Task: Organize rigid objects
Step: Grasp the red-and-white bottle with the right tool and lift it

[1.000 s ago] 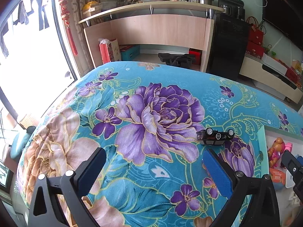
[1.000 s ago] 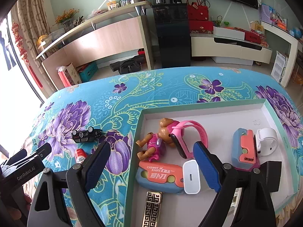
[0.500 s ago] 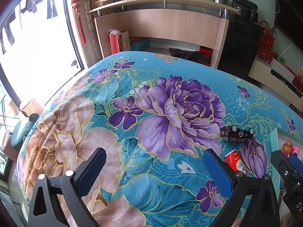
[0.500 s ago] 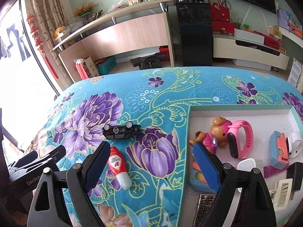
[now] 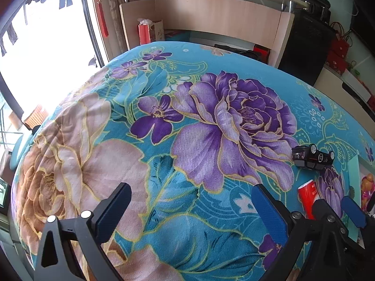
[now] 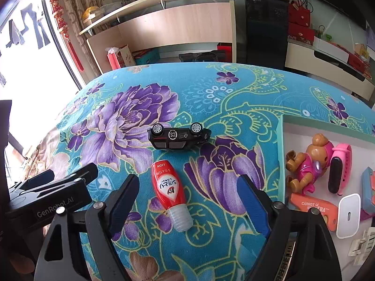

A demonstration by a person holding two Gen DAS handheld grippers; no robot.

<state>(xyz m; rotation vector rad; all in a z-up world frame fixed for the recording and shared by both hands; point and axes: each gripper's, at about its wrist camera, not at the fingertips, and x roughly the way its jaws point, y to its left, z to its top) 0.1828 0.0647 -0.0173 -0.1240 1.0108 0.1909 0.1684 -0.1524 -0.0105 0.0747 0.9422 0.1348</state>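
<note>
A small red bottle (image 6: 167, 187) with a clear cap lies on the flowered blue cloth. It is between the fingers of my right gripper (image 6: 187, 192), whose jaws are closing; the pads stand apart from it on both sides. Just beyond it a black toy car (image 6: 179, 135) rests upside down. The left wrist view shows the car (image 5: 313, 157) and the bottle (image 5: 308, 196) at the far right. My left gripper (image 5: 189, 199) hangs open over bare cloth with nothing between its fingers, to the left of the right gripper.
A shallow green-rimmed tray (image 6: 280, 154) at the right holds a toy dog (image 6: 307, 164), a pink watch (image 6: 339, 168), an orange cutter (image 6: 314, 208), a white charger (image 6: 348, 215) and other small items. Beyond the table stand a wooden counter and a black cabinet.
The right gripper has moved left from over the tray to the red bottle, and its jaws have narrowed. The left gripper has shifted left and lower over the cloth.
</note>
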